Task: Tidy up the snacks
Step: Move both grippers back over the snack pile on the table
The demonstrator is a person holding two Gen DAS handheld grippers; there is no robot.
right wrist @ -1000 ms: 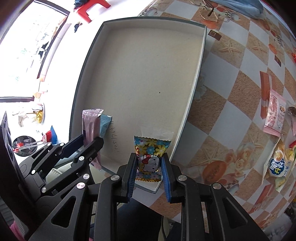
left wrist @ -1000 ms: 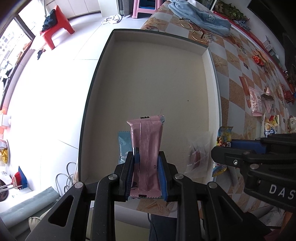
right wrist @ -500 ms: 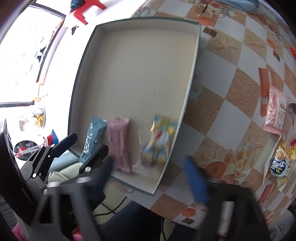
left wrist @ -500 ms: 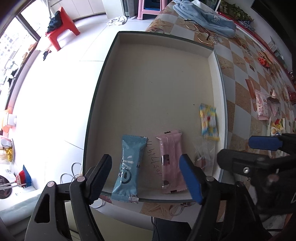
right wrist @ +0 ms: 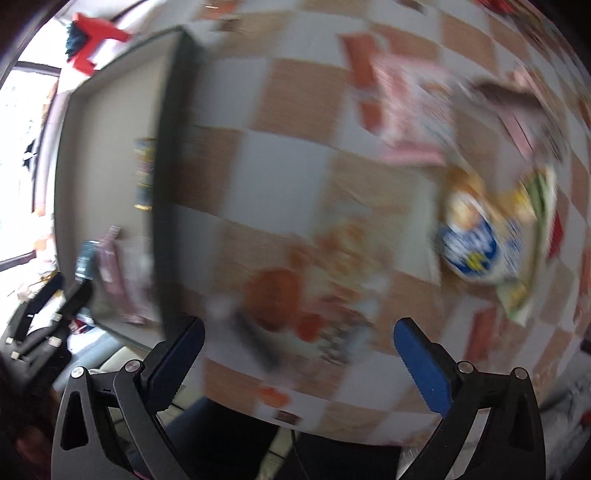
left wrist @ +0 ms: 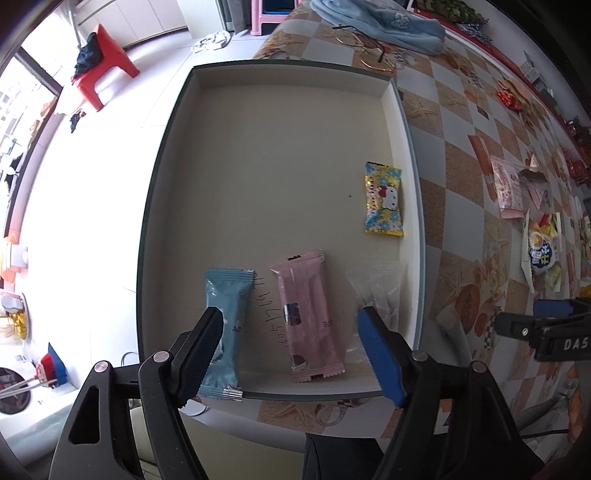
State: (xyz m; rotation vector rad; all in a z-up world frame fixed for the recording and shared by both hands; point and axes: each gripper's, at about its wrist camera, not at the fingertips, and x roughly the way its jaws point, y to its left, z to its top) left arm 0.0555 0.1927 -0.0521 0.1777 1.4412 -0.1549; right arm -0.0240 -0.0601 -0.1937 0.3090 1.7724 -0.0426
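A shallow beige box (left wrist: 166, 184) lies at the table's edge. Along its near wall lie a blue packet (left wrist: 229, 295), a pink packet (left wrist: 306, 317) and a clear packet (left wrist: 380, 291). A yellow cartoon candy packet (left wrist: 383, 199) rests by the right wall. My left gripper (left wrist: 290, 325) hangs open above the pink packet, gripping nothing. My right gripper (right wrist: 298, 328) is over the checked tablecloth to the right of the box (right wrist: 162, 147). Its jaws are opening with nothing between them. The right wrist view is blurred by motion. A blue-and-white snack bag (right wrist: 476, 240) lies ahead of it.
More snacks lie on the cloth to the right, among them a pink bag (left wrist: 508, 192) and a white-blue bag (left wrist: 541, 251). A blue cloth (left wrist: 380, 26) and glasses (left wrist: 369, 51) lie beyond the box. A red stool (left wrist: 103, 62) stands on the floor.
Left gripper opened and the pink packet now lies in the box. Right gripper let go of the yellow candy packet, which lies in the box, and swung right over the table, opening wide.
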